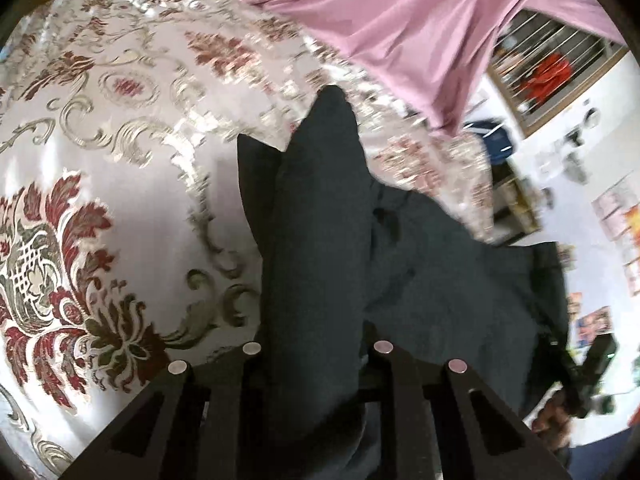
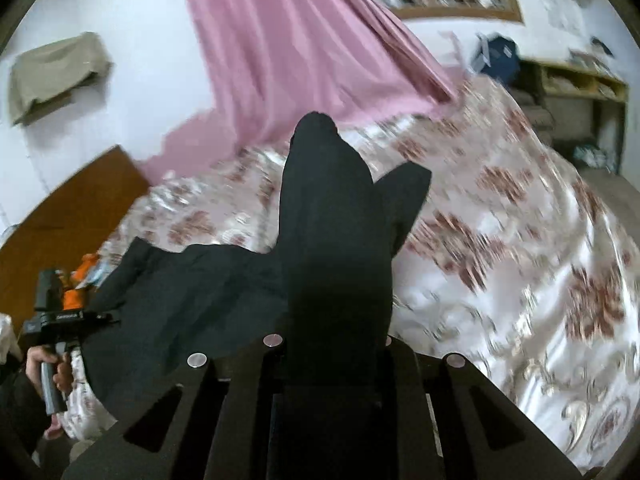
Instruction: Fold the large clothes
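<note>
garment [image 1: 316,248] over bedspread [image 1: 120,168], curtain [image 1: 400,20] behind

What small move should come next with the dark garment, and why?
Probably carry both tongs forward and lower the dark garment flat onto the floral bedspread. The left tongs and right tongs each grip a bunched part, and the cloth between them sags in folds, not yet spread out.
</note>
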Motion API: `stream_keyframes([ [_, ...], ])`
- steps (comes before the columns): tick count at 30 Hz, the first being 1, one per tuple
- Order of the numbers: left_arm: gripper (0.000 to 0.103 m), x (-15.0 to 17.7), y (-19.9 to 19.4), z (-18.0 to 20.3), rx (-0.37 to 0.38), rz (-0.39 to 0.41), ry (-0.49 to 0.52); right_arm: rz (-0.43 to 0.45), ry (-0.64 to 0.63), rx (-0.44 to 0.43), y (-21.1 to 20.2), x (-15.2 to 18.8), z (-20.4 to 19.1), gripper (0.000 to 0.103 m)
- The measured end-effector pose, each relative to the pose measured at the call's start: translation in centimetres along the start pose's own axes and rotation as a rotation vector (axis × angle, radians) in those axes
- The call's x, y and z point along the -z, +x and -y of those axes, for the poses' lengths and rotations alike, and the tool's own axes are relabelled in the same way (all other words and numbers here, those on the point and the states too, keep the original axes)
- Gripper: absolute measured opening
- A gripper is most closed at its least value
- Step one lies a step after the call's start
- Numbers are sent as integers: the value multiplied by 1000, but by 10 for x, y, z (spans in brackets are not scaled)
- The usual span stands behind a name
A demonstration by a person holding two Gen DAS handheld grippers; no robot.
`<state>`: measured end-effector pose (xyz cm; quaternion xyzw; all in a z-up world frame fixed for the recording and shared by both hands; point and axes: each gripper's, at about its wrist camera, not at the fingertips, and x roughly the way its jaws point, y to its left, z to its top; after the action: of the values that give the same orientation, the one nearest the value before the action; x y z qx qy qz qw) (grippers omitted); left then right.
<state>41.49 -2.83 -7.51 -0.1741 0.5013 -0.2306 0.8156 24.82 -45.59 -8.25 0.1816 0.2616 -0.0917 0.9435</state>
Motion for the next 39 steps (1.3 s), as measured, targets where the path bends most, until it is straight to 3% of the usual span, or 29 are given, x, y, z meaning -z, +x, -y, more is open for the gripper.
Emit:
stream_keyframes([
  [3,22,6,7,-8,-17,-13,1,-42,37,37,14,9,16,20],
  [6,30,8,7,-14,-48,-35,-1,-69,25,80,25,13,18,29],
  [9,36,7,10,-17,-85,-86,-36,-89,20,138,31,13,16,48],
  [11,40,7,8,-18,-101,-88,-52,-83,2,190,30,11,11,67],
  [15,46,13,-4,-13,-164,-53,-31,-20,-81,287,17,8,-4,85],
  [16,57,15,-9,-9,-177,-36,-19,-3,-98,295,11,9,-8,87],
  [17,88,17,-15,-6,-185,-6,-5,26,-131,303,3,8,-15,90],
  [18,100,19,-23,-2,-190,32,8,44,-152,302,-4,7,-21,91],
  [19,103,21,-33,3,-192,82,20,61,-173,299,-11,7,-27,92],
  [29,103,50,-99,60,-206,288,180,182,-186,209,-72,14,-62,96],
  [39,103,88,-149,100,-203,431,264,269,-198,153,-122,29,-76,99],
])
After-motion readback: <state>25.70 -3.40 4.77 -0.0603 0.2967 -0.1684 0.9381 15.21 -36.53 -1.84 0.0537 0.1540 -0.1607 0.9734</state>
